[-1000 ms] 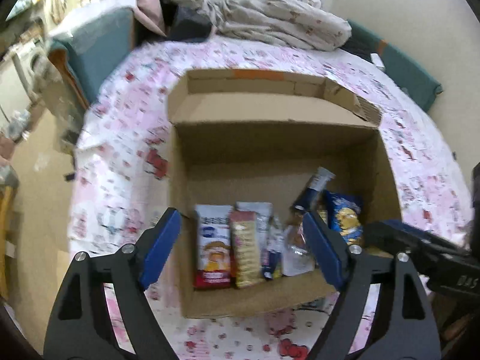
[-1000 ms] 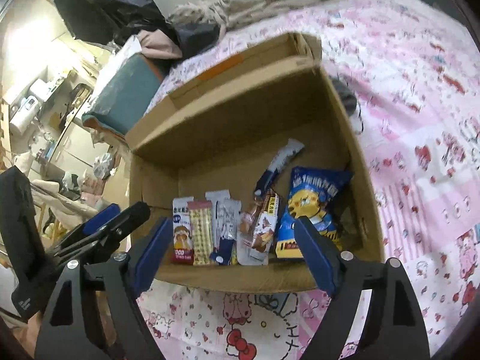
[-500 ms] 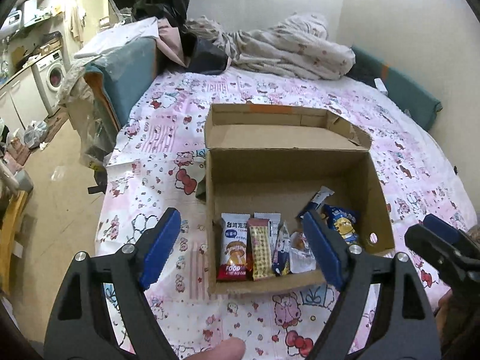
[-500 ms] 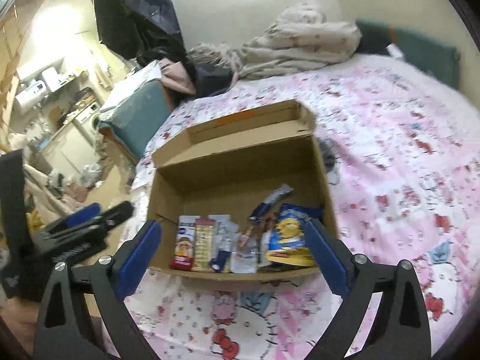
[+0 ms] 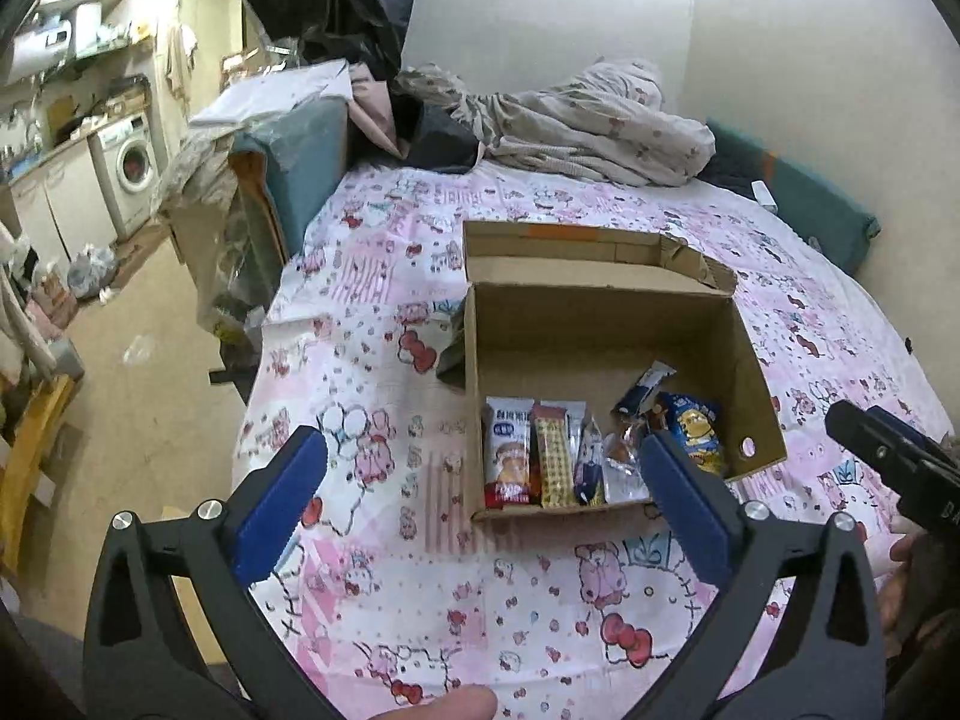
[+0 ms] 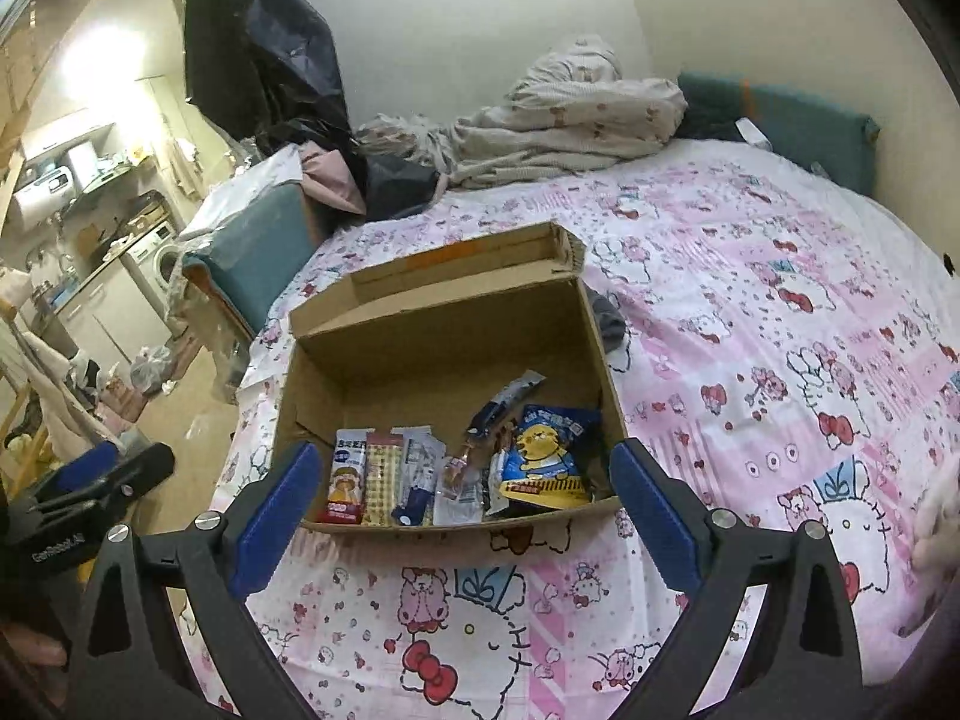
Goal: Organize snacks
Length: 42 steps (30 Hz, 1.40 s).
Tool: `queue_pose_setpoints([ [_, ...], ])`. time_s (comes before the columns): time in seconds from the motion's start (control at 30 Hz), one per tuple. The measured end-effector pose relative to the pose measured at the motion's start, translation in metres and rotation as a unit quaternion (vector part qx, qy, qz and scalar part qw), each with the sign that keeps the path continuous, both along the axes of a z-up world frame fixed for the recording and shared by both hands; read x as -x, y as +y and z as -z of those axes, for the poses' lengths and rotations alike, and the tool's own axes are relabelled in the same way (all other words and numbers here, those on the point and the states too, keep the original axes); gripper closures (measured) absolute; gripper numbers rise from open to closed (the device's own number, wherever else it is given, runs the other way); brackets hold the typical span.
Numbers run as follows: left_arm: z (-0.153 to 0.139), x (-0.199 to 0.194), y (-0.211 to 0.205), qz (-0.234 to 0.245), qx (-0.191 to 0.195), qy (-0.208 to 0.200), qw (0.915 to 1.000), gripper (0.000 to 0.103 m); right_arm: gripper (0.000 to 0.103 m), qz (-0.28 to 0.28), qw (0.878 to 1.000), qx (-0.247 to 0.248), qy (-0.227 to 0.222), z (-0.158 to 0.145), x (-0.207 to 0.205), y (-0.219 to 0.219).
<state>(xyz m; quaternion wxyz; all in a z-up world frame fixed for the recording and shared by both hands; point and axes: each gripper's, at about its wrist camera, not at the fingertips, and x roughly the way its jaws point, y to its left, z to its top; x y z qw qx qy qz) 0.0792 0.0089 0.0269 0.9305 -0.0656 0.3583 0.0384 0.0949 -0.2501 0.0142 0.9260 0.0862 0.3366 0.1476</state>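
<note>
- Both tools hang empty above a pink cartoon-print bedspread: the left gripper and the right gripper each hold their blue pads spread wide, grasping nothing.
- The snacks sit inside an open cardboard box on the bed, lined along its near wall, at 12 o'clock from both tools.
- In the row: a red-and-white packet at the left end, a yellow waffle-pattern bar beside it, then a white-and-blue sachet, a clear wrapper, and a blue cartoon bag at the right end.
- A dark slim stick pack leans tilted over the middle of the row, the one item that looks out of line.
- Judged risk: the packets stand close together against the near wall, so a reach for one would likely nudge its neighbours flat or pinch two at once.
- Judged risk: the light box rests on soft bedding; a jaw catching its rim could tip or slide it.
- Around it: a rumpled blanket at 12 o'clock past the box, a teal cushion at 1 o'clock by the wall, a washing machine at 10 o'clock across the floor.
- A dark cloth lies just beside the box's right wall; nothing blocks the box opening itself.
</note>
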Motion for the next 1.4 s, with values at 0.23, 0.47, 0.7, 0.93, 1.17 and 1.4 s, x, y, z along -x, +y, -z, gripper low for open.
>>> queue_pose_setpoints([
  [0.23,0.005,0.003,-0.004,0.006,-0.007,-0.003,0.9999,0.000,0.004,0.014,1.000,0.006,0.007,0.008,0.004,0.001],
  [0.47,0.013,-0.001,-0.011,0.014,-0.014,0.006,0.9998,0.000,0.004,0.002,1.000,0.015,0.015,0.015,-0.001,0.011],
  [0.7,0.014,-0.001,-0.011,0.014,-0.011,0.011,0.9998,0.000,0.004,-0.003,0.999,0.028,0.020,0.020,-0.003,0.016],
  [0.93,0.015,-0.001,-0.011,0.014,-0.011,0.012,0.9998,0.000,0.004,-0.006,0.999,0.037,0.017,0.020,-0.001,0.020],
  [1.17,0.017,-0.001,-0.010,0.011,-0.013,0.015,0.9998,0.000,0.004,-0.007,0.999,0.036,0.016,0.019,0.000,0.020],
  [1.4,0.017,-0.001,-0.009,0.011,-0.012,0.015,0.9997,0.000,0.004,-0.006,0.999,0.034,0.022,0.021,-0.002,0.021],
])
